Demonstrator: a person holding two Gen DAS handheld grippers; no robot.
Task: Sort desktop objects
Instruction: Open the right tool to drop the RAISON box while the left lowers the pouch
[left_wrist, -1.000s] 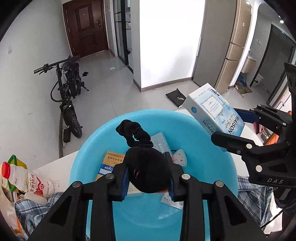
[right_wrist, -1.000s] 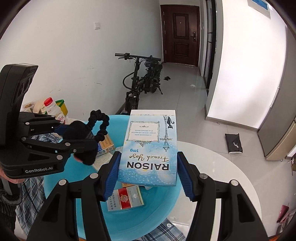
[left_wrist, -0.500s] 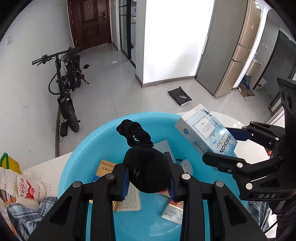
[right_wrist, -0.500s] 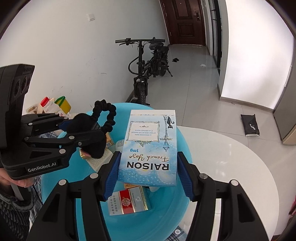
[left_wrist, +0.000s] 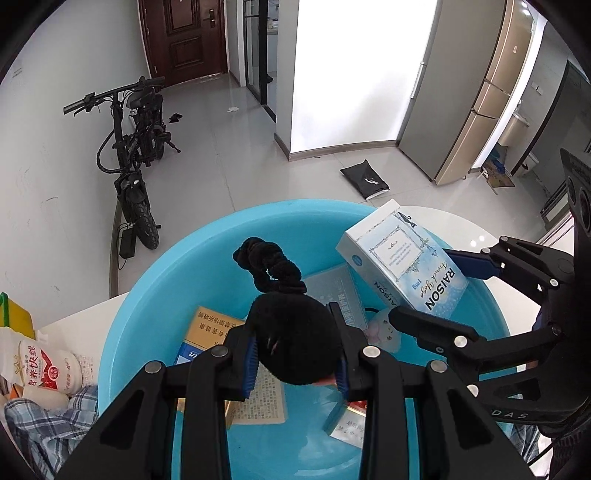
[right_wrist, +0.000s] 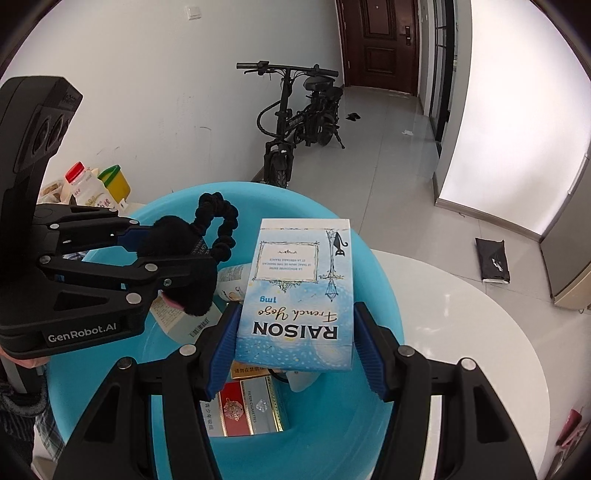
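Observation:
My left gripper (left_wrist: 295, 360) is shut on a black fluffy hair tie (left_wrist: 293, 339), whose looped band (left_wrist: 271, 264) sticks forward over the blue basin (left_wrist: 155, 291). In the right wrist view the same left gripper (right_wrist: 166, 266) comes in from the left with the black hair tie (right_wrist: 184, 251). My right gripper (right_wrist: 293, 343) is shut on a pale blue RAISON box (right_wrist: 301, 284), held above the basin's (right_wrist: 380, 280) right side. The left wrist view shows that box (left_wrist: 402, 266) at the right. Several small packs (right_wrist: 245, 406) lie in the basin's bottom.
The basin stands on a white round table (right_wrist: 480, 354). A milk bottle (left_wrist: 44, 365) and a yellow container (right_wrist: 114, 182) sit at the left, with checked cloth (left_wrist: 40, 424) near the front. A black bike (left_wrist: 133, 162) stands on the floor beyond.
Both grippers have sunk toward the basin with their loads still held. The basin and its contents fill more of each view.

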